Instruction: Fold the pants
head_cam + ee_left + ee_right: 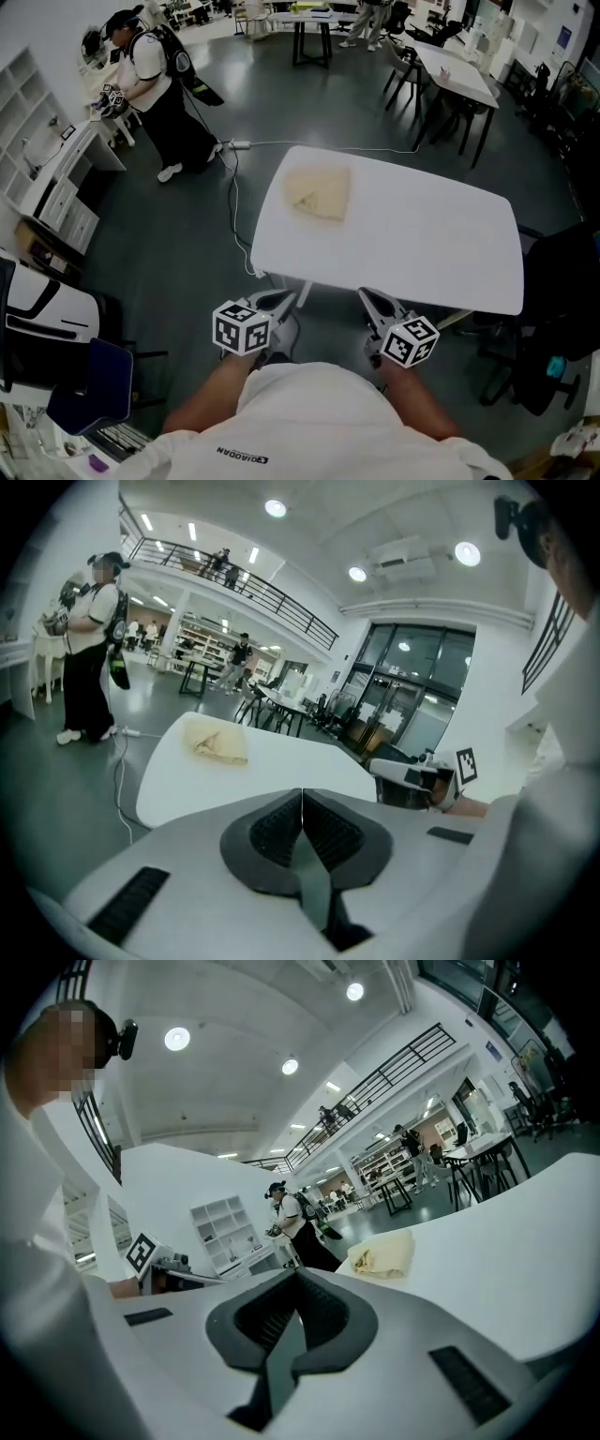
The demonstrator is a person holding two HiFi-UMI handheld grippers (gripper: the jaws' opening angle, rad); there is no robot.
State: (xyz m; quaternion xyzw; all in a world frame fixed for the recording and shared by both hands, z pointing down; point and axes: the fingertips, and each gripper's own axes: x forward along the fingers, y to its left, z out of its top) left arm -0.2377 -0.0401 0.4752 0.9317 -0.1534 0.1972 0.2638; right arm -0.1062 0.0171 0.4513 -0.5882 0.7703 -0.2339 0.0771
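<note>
The beige fabric pants lie as a compact folded bundle, upper left on the white rectangular worktop. Folding looks done. The left tongs and right tongs are clenched on nothing, lower centre.

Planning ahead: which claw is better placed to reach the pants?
Left, probably. The pants lie far left on the table, nearer the left claw; the right claw sits farther across.
</note>
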